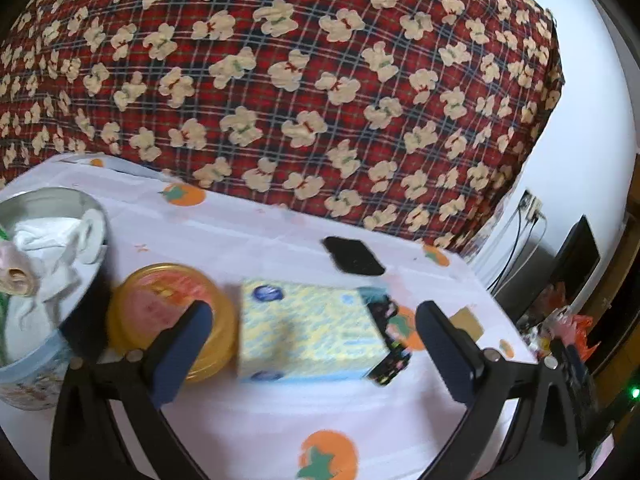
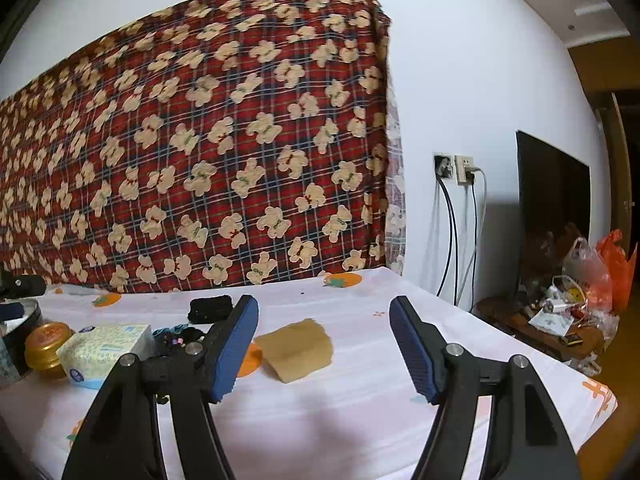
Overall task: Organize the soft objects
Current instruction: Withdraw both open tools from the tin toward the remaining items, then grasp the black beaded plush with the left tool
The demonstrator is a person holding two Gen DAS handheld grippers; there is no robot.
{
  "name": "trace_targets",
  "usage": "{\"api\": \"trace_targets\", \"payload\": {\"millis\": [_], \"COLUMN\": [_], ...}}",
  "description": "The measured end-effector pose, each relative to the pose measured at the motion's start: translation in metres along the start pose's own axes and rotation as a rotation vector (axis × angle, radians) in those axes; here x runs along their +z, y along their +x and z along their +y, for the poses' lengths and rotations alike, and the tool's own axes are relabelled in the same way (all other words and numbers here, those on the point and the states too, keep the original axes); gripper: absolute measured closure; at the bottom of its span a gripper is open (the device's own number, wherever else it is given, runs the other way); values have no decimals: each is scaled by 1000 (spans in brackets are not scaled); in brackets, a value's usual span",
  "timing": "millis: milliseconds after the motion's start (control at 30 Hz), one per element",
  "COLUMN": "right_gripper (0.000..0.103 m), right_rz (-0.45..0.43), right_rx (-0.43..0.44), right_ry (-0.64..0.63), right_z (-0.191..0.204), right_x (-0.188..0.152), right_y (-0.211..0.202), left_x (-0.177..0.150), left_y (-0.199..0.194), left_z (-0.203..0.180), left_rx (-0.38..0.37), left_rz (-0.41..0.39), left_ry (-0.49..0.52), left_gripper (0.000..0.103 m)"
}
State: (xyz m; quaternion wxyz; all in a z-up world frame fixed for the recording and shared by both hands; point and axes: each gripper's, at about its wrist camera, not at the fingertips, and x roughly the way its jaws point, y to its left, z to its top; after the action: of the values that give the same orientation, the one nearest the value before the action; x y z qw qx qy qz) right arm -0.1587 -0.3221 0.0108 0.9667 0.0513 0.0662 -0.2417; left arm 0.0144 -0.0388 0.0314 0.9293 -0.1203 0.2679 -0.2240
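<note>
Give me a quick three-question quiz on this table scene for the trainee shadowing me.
1. True or false: the right claw is clamped on the tan cloth.
2. What sits directly between the round tin holding white cloth and the tissue pack?
3. Which lies nearer the bear-print blanket: A) the black cloth, B) the tan cloth?

Key:
1. False; its jaws are apart and empty, the cloth lies flat beyond them.
2. The yellow lidded jar.
3. A.

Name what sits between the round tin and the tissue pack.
A yellow jar with a pinkish lid stands between the round tin and the tissue pack, clearest in the left wrist view.
</note>
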Motion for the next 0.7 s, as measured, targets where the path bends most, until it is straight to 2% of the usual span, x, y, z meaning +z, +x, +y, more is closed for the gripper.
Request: {"api": "trace_targets", "payload": {"millis": [200,333,433,500,567,667,700], "right_gripper": [33,33,33,33,33,33,33], "right_rz": [-11,-7,18,44,46,22,15], "right_rx": [-69,-148,-172,-168,-160,-149,-147], "right_ry": [-16,18,72,91,87,59,49], "right_z": [-25,-48,-62,-67,-67,-61,-58], "right_x": [3,5,6,5,5,5,5], "right_y": [4,8,14,18,19,16,15], "left_x": [27,38,28,9,-8,-27,-33], "left_y": [9,15,32,52,67,87,98], "left_z": [-11,-18,-35,-55,-73,-96,-104], "left_rx": [2,29,43,14,-5,-5,6], "left_rz": [-52,-80,-3,81,123,180,206], "left_ry": [-66,-52,34,129,184,249,270], "left_gripper": [0,0,0,3,7,21,29]}}
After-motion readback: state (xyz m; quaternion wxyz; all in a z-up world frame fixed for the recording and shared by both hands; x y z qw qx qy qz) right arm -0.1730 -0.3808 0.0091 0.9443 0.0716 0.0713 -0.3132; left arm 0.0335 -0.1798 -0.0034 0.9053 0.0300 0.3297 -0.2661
